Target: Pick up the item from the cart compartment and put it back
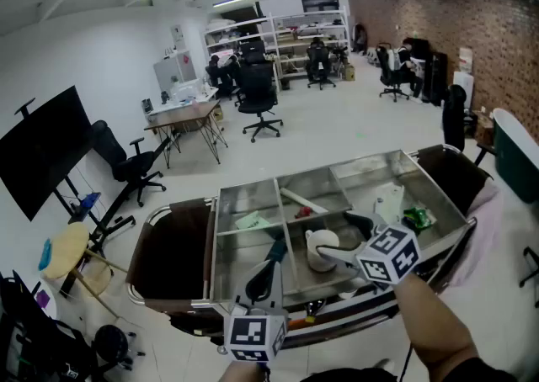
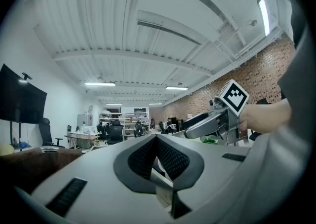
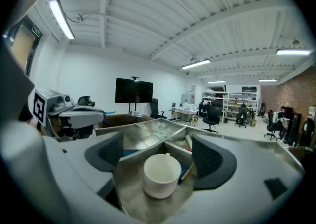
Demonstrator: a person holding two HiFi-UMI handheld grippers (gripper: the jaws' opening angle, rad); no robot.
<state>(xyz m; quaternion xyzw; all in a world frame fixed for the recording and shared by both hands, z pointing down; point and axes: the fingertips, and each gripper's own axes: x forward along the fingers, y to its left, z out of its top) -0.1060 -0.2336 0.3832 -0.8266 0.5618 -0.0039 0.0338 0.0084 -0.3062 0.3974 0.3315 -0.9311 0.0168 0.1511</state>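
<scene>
Leftmost, the left gripper (image 1: 275, 244) hangs clenched on nothing, level above the divider beside the near-left compartment of the cart (image 1: 216, 241). Next, the right gripper (image 1: 338, 237) stands released, its dark ribbed pads on either side of the round white cup (image 3: 161, 176) with room to spare. The cup sits upright on the brushed-steel floor of the near-middle compartment, close to the partition.

White cup (image 3: 162, 174): plain, round, empty, upright, mouth up. Stands on bare steel floor of cart (image 1: 370, 159), in near-row compartment just right of centre divider. Sits near far corner where dividers meet, clear of walls.
</scene>
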